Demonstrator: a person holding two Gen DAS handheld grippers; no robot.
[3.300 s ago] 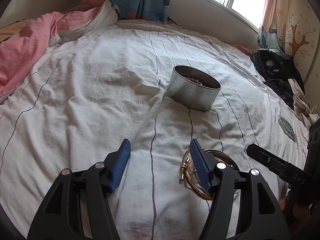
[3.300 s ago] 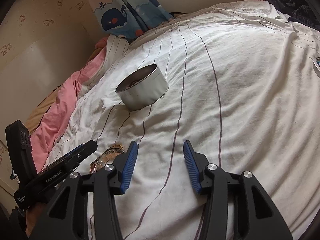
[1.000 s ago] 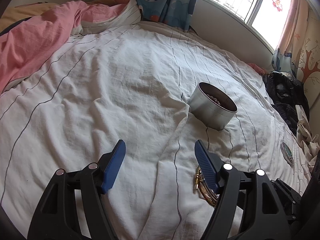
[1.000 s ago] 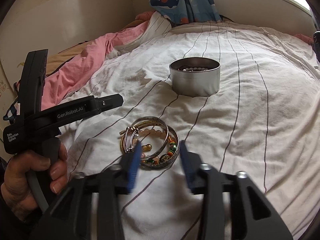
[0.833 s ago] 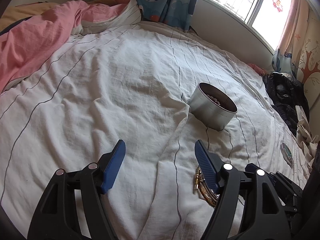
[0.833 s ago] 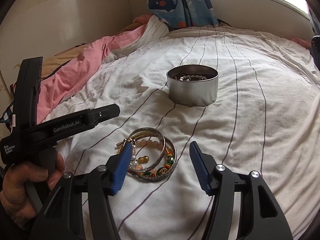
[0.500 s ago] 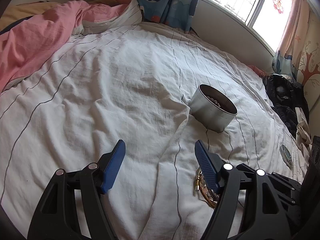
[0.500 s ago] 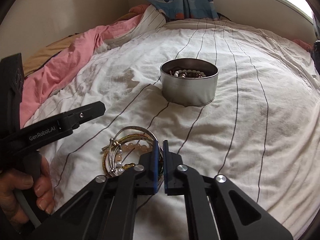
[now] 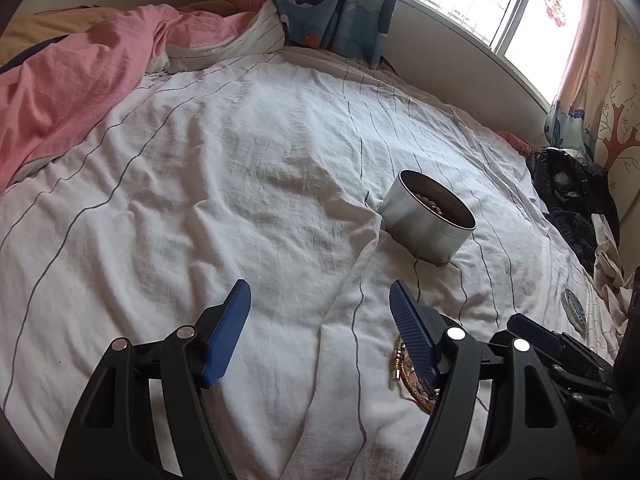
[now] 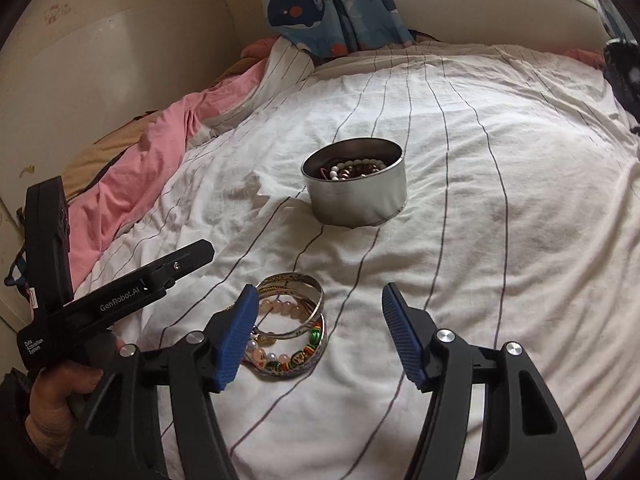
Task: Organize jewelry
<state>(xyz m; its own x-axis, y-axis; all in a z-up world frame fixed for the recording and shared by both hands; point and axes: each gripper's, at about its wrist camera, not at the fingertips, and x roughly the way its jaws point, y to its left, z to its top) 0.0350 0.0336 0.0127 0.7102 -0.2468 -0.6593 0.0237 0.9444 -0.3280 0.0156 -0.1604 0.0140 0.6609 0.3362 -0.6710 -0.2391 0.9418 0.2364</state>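
Left wrist view showed the left gripper (image 9: 318, 312) gaping, empty, above the sheet (image 9: 240, 200), tin (image 9: 428, 220) beyond. Right wrist view: the right gripper (image 10: 316, 320), jaws just reopened on nothing, sat off-centre over the bracelets (image 10: 292, 328); closing might snag several tangled bangles

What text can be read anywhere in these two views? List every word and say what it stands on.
"GenRobot.AI": white lettering along the arm of the left tool, right wrist view.
"Data Acquisition System": small white print on that tool's body, near the hand.
"DAS": faint raised letters on the right tool's black body, left wrist view.
Round disc on the bedsheet: markings too small to read.
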